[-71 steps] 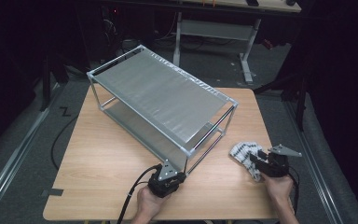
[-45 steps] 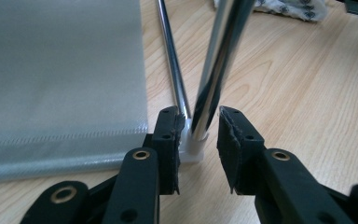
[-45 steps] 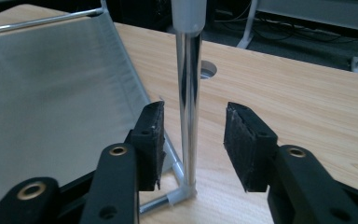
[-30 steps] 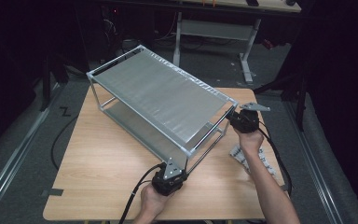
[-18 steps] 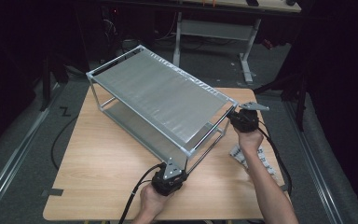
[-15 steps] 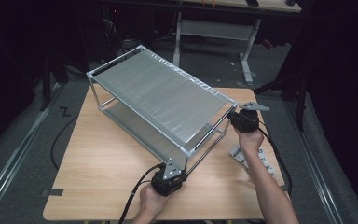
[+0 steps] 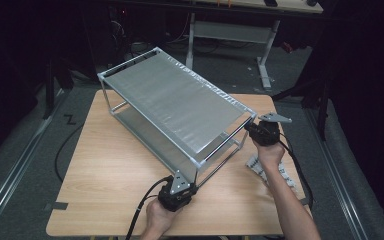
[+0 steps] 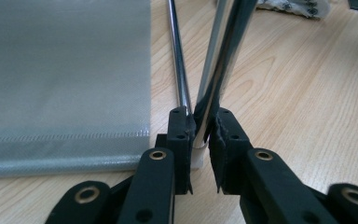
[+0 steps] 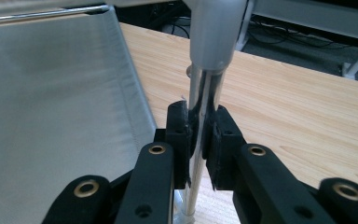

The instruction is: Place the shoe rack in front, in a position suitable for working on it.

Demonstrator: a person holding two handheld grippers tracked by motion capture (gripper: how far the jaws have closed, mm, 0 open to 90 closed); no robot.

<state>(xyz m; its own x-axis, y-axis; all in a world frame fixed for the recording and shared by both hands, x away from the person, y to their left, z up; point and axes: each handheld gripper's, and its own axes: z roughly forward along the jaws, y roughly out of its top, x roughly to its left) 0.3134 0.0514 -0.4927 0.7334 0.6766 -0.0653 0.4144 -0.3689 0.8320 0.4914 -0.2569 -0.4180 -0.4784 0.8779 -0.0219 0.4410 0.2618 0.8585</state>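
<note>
A two-tier rack (image 7: pixel 175 107) of chrome tubes and grey mesh fabric stands slantwise on the wooden table (image 7: pixel 105 170). My left gripper (image 7: pixel 180 189) is at the rack's near corner, shut on the foot of its chrome leg (image 8: pixel 214 79). The lower grey fabric shelf (image 8: pixel 60 70) lies to the left of that leg. My right gripper (image 7: pixel 260 131) is at the rack's right corner, shut on the upright chrome post (image 9: pixel 204 93) just below its grey corner joint (image 9: pixel 213 28). Grey fabric (image 9: pixel 51 102) stretches to the left of that post.
A white bag of small parts (image 7: pixel 272 170) lies on the table under my right forearm, near the right edge. A desk frame (image 7: pixel 230 30) stands behind the table. Bare tabletop lies left of the rack and along the front edge.
My right gripper went from the bag of parts at the front right up to the rack's right corner post and has stayed there for the last second. The left gripper has not moved.
</note>
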